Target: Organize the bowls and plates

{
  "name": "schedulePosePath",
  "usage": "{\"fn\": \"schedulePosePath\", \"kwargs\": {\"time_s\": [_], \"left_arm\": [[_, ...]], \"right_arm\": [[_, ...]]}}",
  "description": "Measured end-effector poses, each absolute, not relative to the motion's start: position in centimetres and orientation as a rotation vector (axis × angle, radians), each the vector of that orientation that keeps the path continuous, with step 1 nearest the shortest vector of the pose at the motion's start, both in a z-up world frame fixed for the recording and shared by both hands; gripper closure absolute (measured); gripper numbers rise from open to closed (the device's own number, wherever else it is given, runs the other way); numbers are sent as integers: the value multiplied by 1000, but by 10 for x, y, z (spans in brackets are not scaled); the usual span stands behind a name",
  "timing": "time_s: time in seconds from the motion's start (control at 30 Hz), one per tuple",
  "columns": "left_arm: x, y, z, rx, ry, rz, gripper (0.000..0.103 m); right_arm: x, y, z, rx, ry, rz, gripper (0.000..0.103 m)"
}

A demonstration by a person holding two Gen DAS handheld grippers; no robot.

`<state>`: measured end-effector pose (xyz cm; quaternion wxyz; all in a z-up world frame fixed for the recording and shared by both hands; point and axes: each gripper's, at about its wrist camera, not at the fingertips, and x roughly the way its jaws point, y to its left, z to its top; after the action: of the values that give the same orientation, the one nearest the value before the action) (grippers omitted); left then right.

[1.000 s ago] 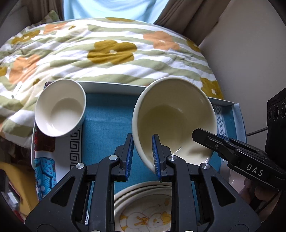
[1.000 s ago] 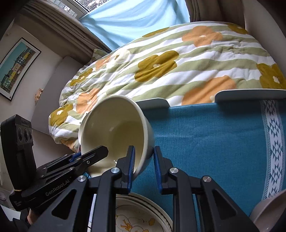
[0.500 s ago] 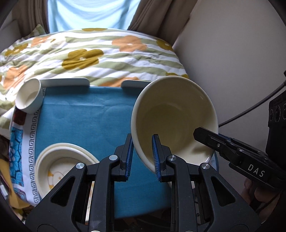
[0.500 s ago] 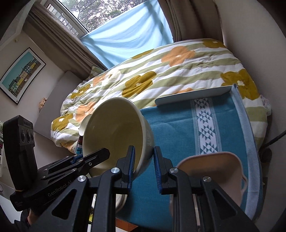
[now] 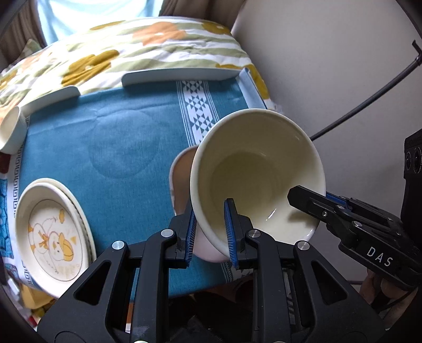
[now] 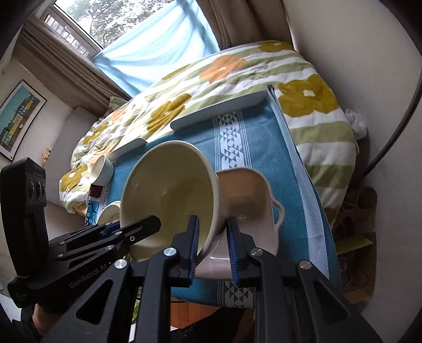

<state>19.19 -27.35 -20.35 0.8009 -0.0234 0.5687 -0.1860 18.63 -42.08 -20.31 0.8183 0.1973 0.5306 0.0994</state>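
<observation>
Above the pink dish (image 6: 253,200), both tools, left (image 5: 209,224) and right (image 6: 212,241), clamp a glossy cream bowl's (image 5: 261,168) rim.

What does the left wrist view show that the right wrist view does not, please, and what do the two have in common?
Only the left wrist view shows the duck picture on the top plate of the stacked plates. Only the right wrist view shows the window, the framed picture and the pink dish's handle. Both show the cream bowl, clamped at its rim by the left gripper and the right gripper, over the pink dish on the blue cloth.
</observation>
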Motion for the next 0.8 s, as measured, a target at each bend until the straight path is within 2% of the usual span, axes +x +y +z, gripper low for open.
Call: {"fn": "schedulePosePath", "kwargs": {"time_s": [0.43, 0.8], "left_arm": [[213, -303, -266, 176, 1328, -440, 85], [221, -313, -275, 308, 1307, -435, 85]], "right_arm": [[192, -423, -262, 449, 1255, 110, 84], [195, -420, -275, 434, 1287, 99, 84]]}}
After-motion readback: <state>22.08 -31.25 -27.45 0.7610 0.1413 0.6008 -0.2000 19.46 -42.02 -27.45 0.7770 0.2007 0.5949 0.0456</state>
